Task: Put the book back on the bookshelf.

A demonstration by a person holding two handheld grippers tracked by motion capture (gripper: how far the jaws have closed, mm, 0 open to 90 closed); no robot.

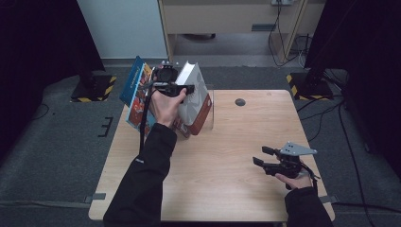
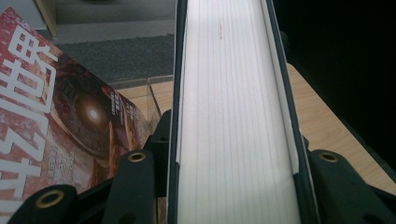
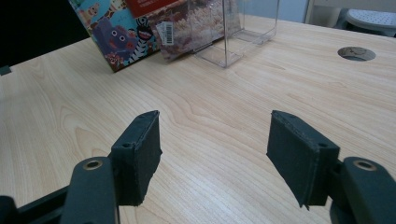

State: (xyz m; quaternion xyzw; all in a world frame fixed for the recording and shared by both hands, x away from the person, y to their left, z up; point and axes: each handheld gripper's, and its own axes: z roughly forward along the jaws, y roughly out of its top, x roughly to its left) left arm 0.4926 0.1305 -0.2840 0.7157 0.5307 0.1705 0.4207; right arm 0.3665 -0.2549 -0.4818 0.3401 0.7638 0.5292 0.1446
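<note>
At table's far left, left gripper [image 1: 188, 89] clamps the thick book [image 2: 236, 116], seemingly lifted; right gripper [image 3: 215, 154] hangs open.

Right claw [image 3: 215, 154] over the light wood surface [image 3: 224, 112], black jaws apart, nothing between them. Far edge: a cartoon-animal book [image 3: 116, 28] leaning beside a barcoded book [image 3: 187, 23], which touches a clear plastic holder [image 3: 243, 32]. Round grommet hole [image 3: 357, 53] at right.

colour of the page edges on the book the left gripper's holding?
White, between dark covers: thick book, best in the left gripper view.
</note>
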